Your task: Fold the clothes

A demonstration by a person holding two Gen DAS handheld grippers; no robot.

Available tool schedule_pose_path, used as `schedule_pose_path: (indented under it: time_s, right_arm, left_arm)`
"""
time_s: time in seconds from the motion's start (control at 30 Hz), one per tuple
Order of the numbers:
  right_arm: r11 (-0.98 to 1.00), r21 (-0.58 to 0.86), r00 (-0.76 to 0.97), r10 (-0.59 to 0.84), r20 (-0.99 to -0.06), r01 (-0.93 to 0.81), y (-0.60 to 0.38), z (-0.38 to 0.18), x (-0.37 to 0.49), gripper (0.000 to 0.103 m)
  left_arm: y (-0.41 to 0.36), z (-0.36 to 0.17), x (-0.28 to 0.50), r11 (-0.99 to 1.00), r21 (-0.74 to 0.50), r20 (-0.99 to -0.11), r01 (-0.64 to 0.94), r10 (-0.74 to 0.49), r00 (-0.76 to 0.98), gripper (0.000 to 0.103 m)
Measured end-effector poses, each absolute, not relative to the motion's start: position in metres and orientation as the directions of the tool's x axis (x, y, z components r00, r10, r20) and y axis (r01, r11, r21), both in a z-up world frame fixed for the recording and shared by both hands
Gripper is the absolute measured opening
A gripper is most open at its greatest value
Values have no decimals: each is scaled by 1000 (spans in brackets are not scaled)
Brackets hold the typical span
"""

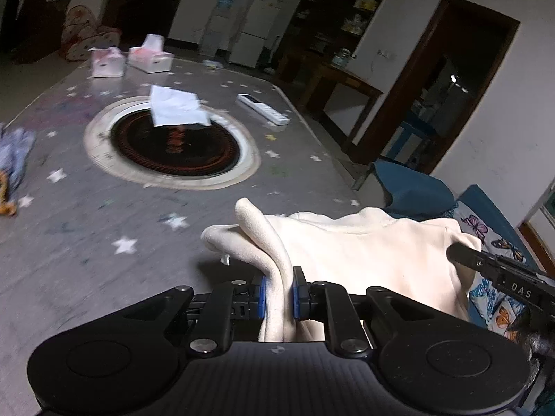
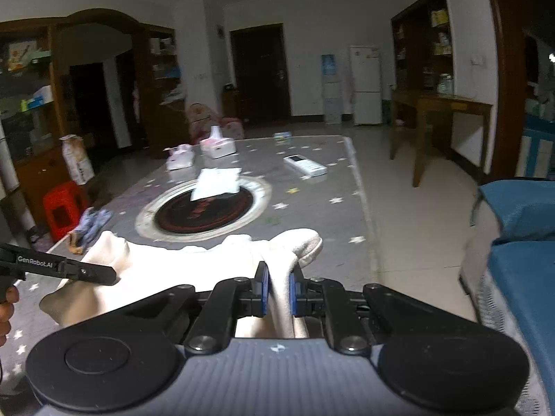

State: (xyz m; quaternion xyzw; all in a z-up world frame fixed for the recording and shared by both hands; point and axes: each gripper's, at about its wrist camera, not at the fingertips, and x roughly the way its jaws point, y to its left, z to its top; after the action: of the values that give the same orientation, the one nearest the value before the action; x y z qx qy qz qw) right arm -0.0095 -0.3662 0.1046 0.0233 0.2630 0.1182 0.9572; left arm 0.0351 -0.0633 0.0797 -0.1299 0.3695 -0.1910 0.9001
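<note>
A: Cream fleece, soft and thick, that is what the garment (image 1: 364,256) looks like. It hangs in the lower middle of both wrist views, stretched between the two tools above the near edge of the bench (image 1: 86,208).

B: And the jaws, how do they stand?

A: The left gripper (image 1: 279,294) is nearly closed, its blue pads pinching a bunched fold of the garment. The right gripper (image 2: 277,294) is the same, nearly closed on another bunch of this cloth.

B: How will it handle, in your opinion?

A: I judge it light and floppy, not slippery. It sags between the grips, so holding at the two outer corners or the shoulders seems best. A bunched grip can hide the true edge.

B: Is there room?

A: The bench is open in the near part. Further up the frame lie a dark round plate (image 1: 173,152), a white paper (image 1: 177,105) and a remote control (image 1: 263,109). At the left edge a blue cloth (image 1: 15,156) lies. A blue sofa (image 2: 520,260) is at the right side, near the bench edge
</note>
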Motion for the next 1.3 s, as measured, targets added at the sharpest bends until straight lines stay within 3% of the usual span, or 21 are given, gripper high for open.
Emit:
schedule_pose_path:
  time_s: [0.83,1.1,1.3]
  right_arm:
    - [990,92,789,139,-598,-105,-405,52,34,10]
    - [994,82,775,110,-622,-76,-410,40,38,12]
    - [996,76,772,88,-629,-52,-415,36,37,16]
  left_arm:
    - [-121,44,80,930,-262,-717,256,-365,594,16]
    - [-123,34,80,948,-205,-740,244,-313,595,24]
    - [-123,30,79,959,-164,-749,230,-273,604,42]
